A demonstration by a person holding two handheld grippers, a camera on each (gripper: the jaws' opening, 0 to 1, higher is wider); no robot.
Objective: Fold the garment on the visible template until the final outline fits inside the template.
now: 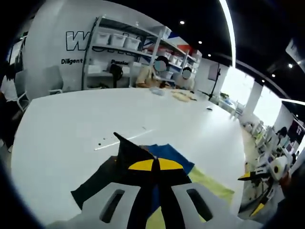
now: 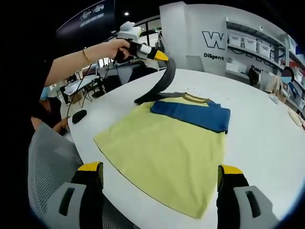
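Yellow-tipped jaws of the right hand-held gripper are standing wide apart and empty at the bottom of the right gripper view, hovering over the near hem of the yellow T-shirt, which is lying flat on the white worktop. Its blue sleeve is already lying folded across the chest. Farther off, a person's hand is holding the left hand-held gripper, which is pinching the dark sleeve and lifting it off the worktop; in the left gripper view its jaws are sitting together on that dark cloth. No template outline is discernible. The sleeve fold seems to be in hand: the next move likely calls for carrying the dark sleeve inward over the chest, laying it flat and releasing, then folding the hem upward.
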